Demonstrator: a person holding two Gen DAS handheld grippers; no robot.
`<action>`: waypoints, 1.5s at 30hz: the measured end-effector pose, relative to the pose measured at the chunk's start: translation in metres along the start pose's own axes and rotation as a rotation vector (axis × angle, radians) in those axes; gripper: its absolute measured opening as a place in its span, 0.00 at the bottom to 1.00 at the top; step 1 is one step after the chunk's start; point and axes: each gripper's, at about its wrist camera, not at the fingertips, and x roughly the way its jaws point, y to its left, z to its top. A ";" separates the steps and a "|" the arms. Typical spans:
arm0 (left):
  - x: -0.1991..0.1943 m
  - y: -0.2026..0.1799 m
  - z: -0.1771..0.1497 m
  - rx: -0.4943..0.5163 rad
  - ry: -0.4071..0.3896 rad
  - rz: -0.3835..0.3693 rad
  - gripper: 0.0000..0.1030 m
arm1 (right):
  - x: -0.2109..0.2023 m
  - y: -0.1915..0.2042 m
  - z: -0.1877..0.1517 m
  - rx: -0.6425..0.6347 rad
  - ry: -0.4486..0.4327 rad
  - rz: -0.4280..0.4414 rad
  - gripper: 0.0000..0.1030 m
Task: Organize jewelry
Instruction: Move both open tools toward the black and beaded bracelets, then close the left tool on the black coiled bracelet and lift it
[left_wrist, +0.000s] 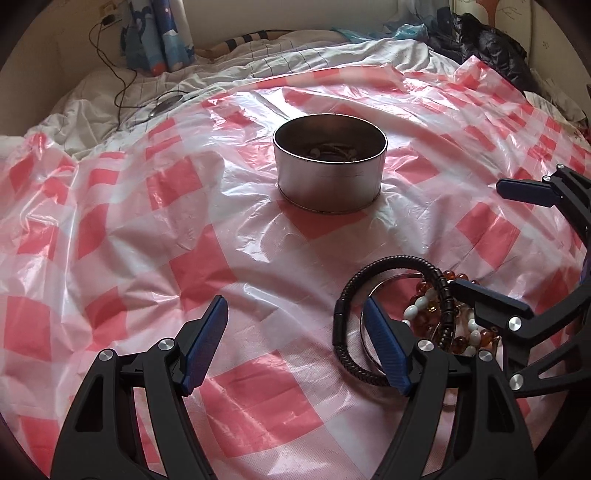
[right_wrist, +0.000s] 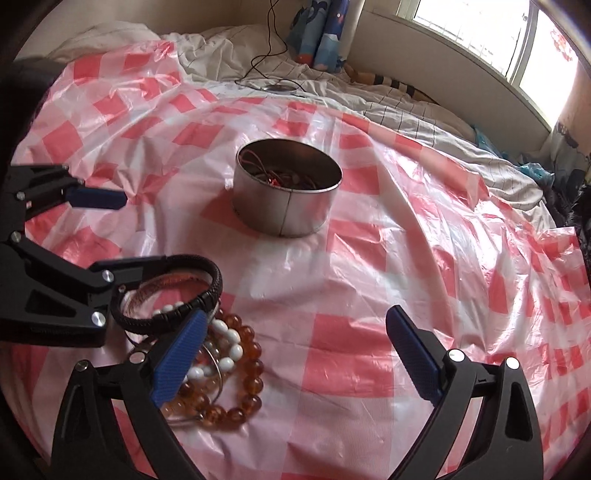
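Note:
A round metal tin (left_wrist: 330, 162) (right_wrist: 288, 188) stands mid-sheet with some jewelry inside. Nearer lies a pile: a black braided bracelet (left_wrist: 343, 332) (right_wrist: 210, 295), a thin metal bangle (left_wrist: 391, 280), white beads (right_wrist: 225, 332) and amber beads (right_wrist: 251, 369). My left gripper (left_wrist: 295, 306) (right_wrist: 147, 232) is open with bare sheet between its fingers. Its right finger hangs over the black bracelet's loop; whether it touches is unclear. My right gripper (right_wrist: 295, 314) (left_wrist: 476, 234) is open too, its left finger over the bead pile, holding nothing.
A red-and-white checked plastic sheet (left_wrist: 184, 240) covers a bed. Behind it lie a rumpled white quilt (left_wrist: 110, 110), a black cable (left_wrist: 122, 85) and a blue patterned curtain (right_wrist: 321, 33). Dark clothing (left_wrist: 480, 44) sits at the far right corner, under a window (right_wrist: 480, 29).

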 end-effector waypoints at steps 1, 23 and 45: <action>0.001 0.002 0.000 -0.010 0.006 -0.012 0.70 | -0.001 0.000 0.003 0.012 -0.013 0.013 0.92; 0.021 0.014 0.004 -0.183 0.028 -0.210 0.52 | -0.005 -0.051 0.023 0.264 -0.055 0.144 0.93; 0.010 0.047 -0.002 -0.217 0.022 -0.045 0.07 | 0.000 -0.050 0.022 0.272 -0.036 0.241 0.93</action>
